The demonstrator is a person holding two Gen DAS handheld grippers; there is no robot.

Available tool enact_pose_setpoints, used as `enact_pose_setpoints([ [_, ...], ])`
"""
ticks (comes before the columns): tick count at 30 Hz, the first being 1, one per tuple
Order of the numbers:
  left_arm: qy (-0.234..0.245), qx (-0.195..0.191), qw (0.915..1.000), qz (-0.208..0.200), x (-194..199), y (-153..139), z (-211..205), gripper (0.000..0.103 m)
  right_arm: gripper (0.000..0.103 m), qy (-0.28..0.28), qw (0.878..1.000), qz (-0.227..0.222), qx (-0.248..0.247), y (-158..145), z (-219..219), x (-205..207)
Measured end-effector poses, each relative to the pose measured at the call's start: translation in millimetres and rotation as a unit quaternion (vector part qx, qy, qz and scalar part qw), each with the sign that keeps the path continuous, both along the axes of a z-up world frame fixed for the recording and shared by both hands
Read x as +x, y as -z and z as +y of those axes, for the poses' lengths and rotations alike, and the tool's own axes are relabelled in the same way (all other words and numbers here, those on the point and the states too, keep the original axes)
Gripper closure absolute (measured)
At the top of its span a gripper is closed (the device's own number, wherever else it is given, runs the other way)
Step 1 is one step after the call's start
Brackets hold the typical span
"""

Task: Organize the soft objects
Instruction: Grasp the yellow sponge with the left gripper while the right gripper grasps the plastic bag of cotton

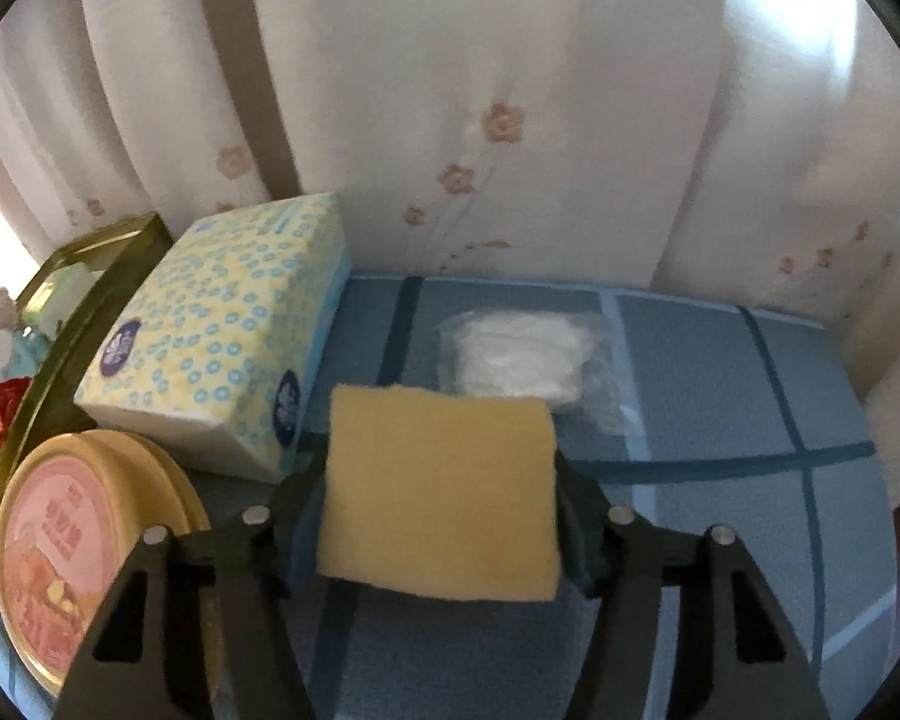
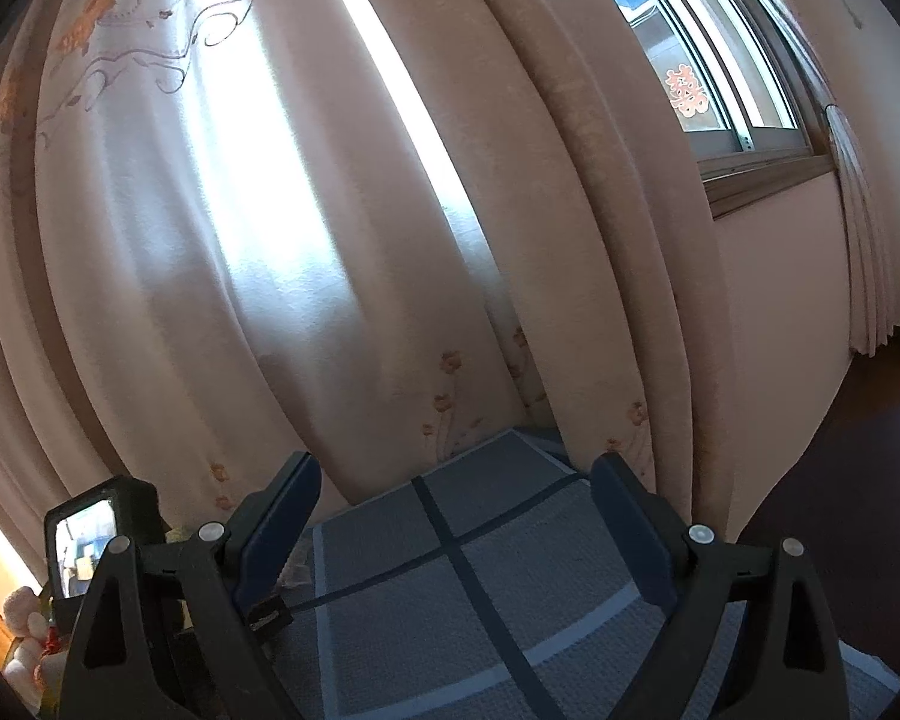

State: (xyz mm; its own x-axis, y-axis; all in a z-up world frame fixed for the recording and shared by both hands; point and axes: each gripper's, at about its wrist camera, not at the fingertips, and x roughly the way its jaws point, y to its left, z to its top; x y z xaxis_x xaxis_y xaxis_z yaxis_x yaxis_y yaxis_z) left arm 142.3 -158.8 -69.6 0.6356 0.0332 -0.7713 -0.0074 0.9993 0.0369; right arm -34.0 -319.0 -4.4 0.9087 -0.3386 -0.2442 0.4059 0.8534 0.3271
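The left gripper (image 1: 441, 495) points steeply down toward the blue checked cloth surface (image 1: 720, 396), its two black fingers reaching up from the bottom edge of the left wrist view. Between them sits a flat yellow rectangular sponge (image 1: 441, 489): both pads press on its left and right edges, so the jaws stand about half closed on it. The sponge fills the lower middle of the frame, tilted with its far edge higher, and appears lifted off the cloth.

Just beyond the sponge, in the centre of the frame, a clear plastic bag of white soft material (image 1: 519, 354) lies flat on the cloth. To the left of the sponge a soft tissue pack printed with blue rings on pale yellow (image 1: 222, 330) rests with its near end touching a round tin with a pink lid (image 1: 60, 552) in the lower left corner. A gold-rimmed tray (image 1: 90, 276) curves along the left edge, holding small items too blurred to name.

The right gripper (image 2: 456, 516) points nearly level toward the pale flowered curtain (image 2: 306, 228), with its jaws spread wide and nothing between them. Below it lies the same checked cloth, and a window (image 2: 708, 54) shows at the upper right.
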Motion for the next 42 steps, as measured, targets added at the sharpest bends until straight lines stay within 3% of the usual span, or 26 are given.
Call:
enact_pose_setpoints([
  [3,0.025,-0.033,0.9988,-0.026,-15.8,-10.2,4.3,0.044,0.01,0.002,1.0,0.004,0.001,0.3,-0.8,1.3],
  [7,0.058,-0.039,0.9936,-0.089,-38.5,-27.9,7.1,0.044,0.01,0.009,1.0,0.005,0.004,0.6,-2.0,0.8],
  [13,0.112,-0.099,0.9709,-0.187,-70.1,-63.5,43.9,0.044,0.01,-0.005,1.0,0.011,-0.006,-0.1,2.7,5.3],
  [18,0.118,-0.092,0.9576,-0.246,-81.5,-81.4,82.8,0.044,0.01,-0.051,0.998,0.039,-0.019,0.5,12.6,20.9],
  [21,0.112,-0.092,0.9556,-0.257,-79.6,-85.8,104.6,0.044,0.01,-0.102,0.991,0.082,-0.013,5.4,23.6,46.2],
  [26,0.099,-0.108,0.9533,-0.264,-78.6,-85.8,127.6,0.044,0.01,-0.178,0.97,0.164,-0.004,16.1,50.5,96.9],
  [32,0.088,-0.121,0.9542,-0.259,-76.4,-84.0,139.2,0.044,0.01,-0.217,0.952,0.217,-0.014,20.9,80.4,153.0],
  [37,0.089,-0.112,0.9573,-0.251,-71.1,-79.0,135.2,0.044,0.011,-0.232,0.936,0.259,-0.054,36.2,111.6,194.6],
  [41,0.099,-0.113,0.9548,-0.257,-73.4,-81.1,132.6,0.044,0.028,-0.232,0.923,0.299,-0.075,45.8,128.0,212.6],
  [42,0.1,-0.112,0.9544,-0.258,-73.8,-81.3,131.6,0.043,0.042,-0.23,0.919,0.312,-0.079,48.9,130.2,216.8],
])
